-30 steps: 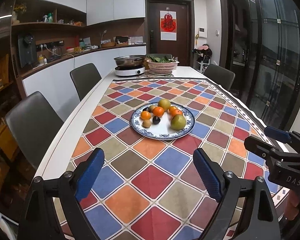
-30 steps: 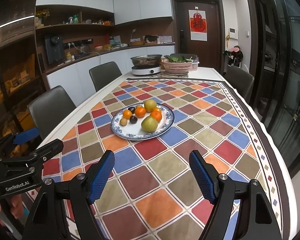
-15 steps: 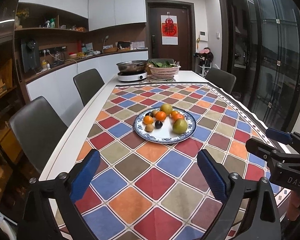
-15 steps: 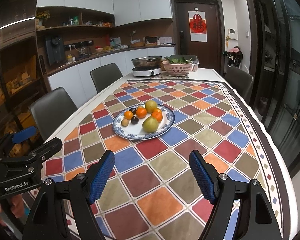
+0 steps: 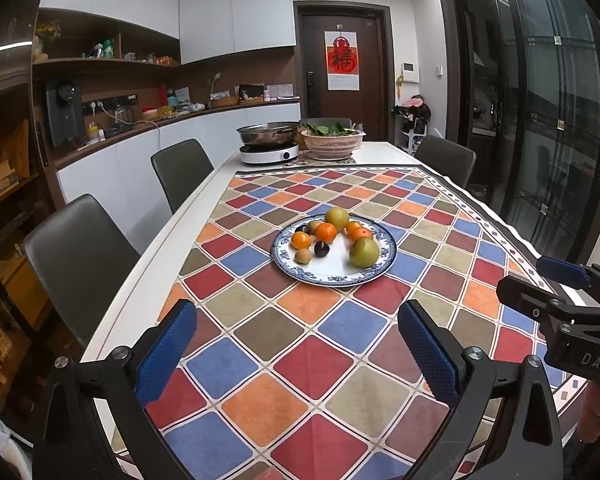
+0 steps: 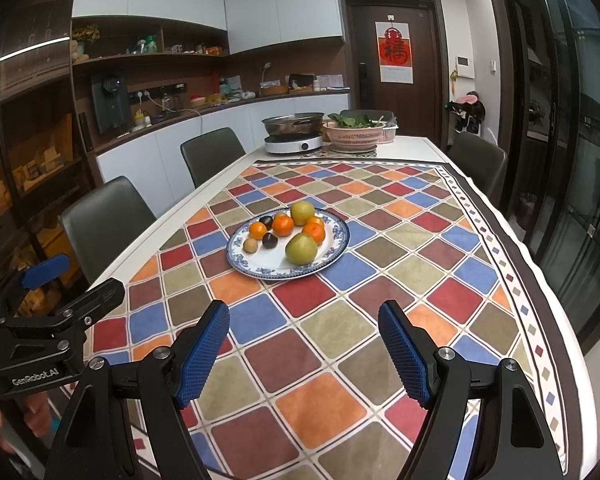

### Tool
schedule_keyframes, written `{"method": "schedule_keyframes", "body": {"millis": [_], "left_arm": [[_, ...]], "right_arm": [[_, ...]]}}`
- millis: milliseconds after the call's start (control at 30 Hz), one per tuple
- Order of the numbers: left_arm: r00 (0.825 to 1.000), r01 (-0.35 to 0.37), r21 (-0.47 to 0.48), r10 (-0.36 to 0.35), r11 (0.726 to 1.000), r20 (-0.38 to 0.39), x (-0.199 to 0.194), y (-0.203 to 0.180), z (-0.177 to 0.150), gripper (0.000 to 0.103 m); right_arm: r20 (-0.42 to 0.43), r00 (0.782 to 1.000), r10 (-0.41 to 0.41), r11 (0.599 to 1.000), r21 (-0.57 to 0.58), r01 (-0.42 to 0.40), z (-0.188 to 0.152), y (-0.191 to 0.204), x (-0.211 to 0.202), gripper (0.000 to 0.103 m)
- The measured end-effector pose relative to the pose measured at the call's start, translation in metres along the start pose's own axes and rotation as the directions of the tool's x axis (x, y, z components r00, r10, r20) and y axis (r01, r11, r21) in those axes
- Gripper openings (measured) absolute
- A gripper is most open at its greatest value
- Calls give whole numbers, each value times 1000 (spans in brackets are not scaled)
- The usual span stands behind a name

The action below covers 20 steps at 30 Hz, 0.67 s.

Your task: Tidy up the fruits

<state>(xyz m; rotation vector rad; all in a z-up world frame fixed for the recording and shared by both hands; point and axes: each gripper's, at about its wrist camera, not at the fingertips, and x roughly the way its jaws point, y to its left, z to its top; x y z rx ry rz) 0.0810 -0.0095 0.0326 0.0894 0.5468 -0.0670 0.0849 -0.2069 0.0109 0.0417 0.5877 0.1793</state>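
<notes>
Blue-rimmed plate [image 5: 384, 264] bears all the fruits [image 5: 364, 251]; since a second ago your view has lifted and drawn back from it — left gripper [image 5: 296, 350] and right gripper [image 6: 303, 354] both spread, empty, near the plate; sorted or awaiting sorting, unclear.

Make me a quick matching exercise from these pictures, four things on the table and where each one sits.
Things:
1. large green fruit
2. dark plum
3. steel pan
4. pink basket

Places:
A. on the white cooker
B. far end of the table, holding leafy greens
C. front right of the plate
D. middle of the plate, beside a small tan fruit

Pairs: 1-C, 2-D, 3-A, 4-B
</notes>
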Motion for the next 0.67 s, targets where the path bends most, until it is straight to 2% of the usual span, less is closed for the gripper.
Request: {"method": "schedule_keyframes", "body": {"millis": [667], "left_arm": [[999,22,-20,-22,1000,-24,4,2,-3,103]], "right_arm": [[-1,1000,-1,1000,-1,1,0,0,-1,77]]}}
